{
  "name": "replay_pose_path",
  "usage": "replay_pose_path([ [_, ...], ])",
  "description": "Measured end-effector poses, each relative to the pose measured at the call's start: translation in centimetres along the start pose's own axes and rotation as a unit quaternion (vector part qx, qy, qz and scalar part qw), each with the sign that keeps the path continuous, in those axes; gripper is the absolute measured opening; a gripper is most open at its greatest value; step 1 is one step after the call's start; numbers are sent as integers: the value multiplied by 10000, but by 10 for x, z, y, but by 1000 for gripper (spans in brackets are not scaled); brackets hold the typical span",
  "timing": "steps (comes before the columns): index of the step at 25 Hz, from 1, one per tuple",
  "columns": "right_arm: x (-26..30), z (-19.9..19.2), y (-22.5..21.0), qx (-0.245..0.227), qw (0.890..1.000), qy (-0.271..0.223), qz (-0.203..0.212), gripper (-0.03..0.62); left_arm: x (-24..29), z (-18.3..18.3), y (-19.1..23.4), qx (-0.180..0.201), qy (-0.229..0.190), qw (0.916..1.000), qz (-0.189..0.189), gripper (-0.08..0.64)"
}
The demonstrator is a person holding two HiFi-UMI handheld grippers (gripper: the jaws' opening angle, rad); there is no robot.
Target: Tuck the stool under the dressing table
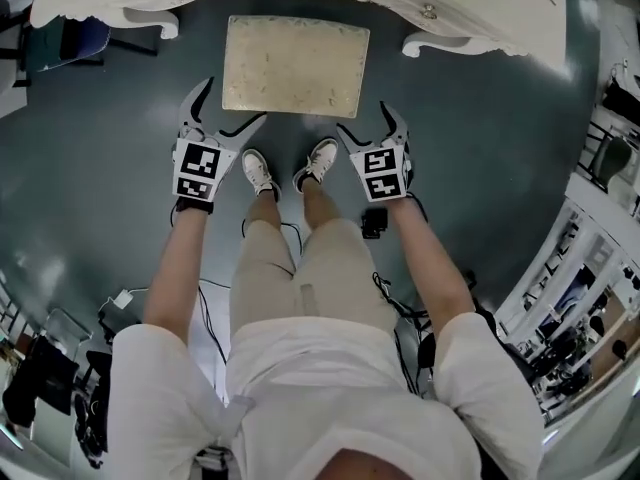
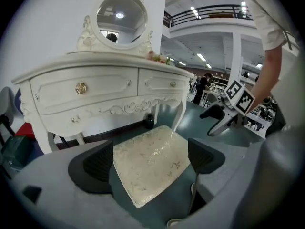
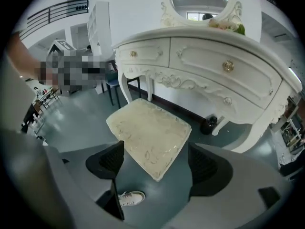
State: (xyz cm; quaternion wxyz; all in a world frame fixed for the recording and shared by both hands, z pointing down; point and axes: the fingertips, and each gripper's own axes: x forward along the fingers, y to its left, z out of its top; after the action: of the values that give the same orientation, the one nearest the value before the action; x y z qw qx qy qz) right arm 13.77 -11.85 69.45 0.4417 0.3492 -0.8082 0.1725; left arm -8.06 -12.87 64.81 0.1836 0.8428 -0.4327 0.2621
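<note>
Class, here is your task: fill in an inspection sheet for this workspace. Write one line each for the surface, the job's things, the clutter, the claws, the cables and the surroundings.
Surface: dark, glossy floor.
Job's things: the stool, with a cream seat, stands in front of the white dressing table and is not yet tucked under.
Clutter: a small black object sits on the floor under the table, and a black box lies by the person's shoe.
Claws: the left claw and right claw are both open and empty, near the stool's near corners but not touching it.
Cables: black cables trail across the floor by the person's feet.
Surroundings: shelves at the right, a blue chair at the left.
</note>
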Motion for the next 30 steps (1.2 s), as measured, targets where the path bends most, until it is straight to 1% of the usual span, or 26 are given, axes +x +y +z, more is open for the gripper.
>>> replay_pose_path([
  [4, 48, -34, 13, -179, 9992, 327, 113, 407, 33, -55, -3, 34, 492, 9987, -89, 488],
  [8, 87, -70, 11, -540, 9965, 626, 76, 407, 62, -117, -5, 346, 960, 9948, -67, 488],
  [10, 102, -84, 8, -527, 9958, 748, -2, 407, 71, -145, -1, 389, 1158, 9925, -40, 488],
  [13, 119, -100, 4, -444, 9949, 898, -110, 407, 82, -180, 4, 290, 1414, 9895, -40, 488],
  [15, 129, -109, 3, -417, 9941, 985, -185, 406, 91, -196, 6, 372, 1581, 9867, -58, 488],
  [17, 137, -115, 5, -404, 9939, 992, -261, 398, 99, -201, 9, 518, 1600, 9858, 4, 488],
  [20, 146, -122, 9, -425, 9937, 959, -396, 377, 104, -201, 14, 638, 1484, 9866, 231, 486],
  [24, 148, -129, 12, -276, 9925, 1058, -556, 379, 104, -204, 10, 586, 1415, 9878, 287, 486],
  [30, 155, -127, 6, -265, 9883, 1333, -692, 399, 109, -201, 12, 527, 1501, 9867, 329, 486],
])
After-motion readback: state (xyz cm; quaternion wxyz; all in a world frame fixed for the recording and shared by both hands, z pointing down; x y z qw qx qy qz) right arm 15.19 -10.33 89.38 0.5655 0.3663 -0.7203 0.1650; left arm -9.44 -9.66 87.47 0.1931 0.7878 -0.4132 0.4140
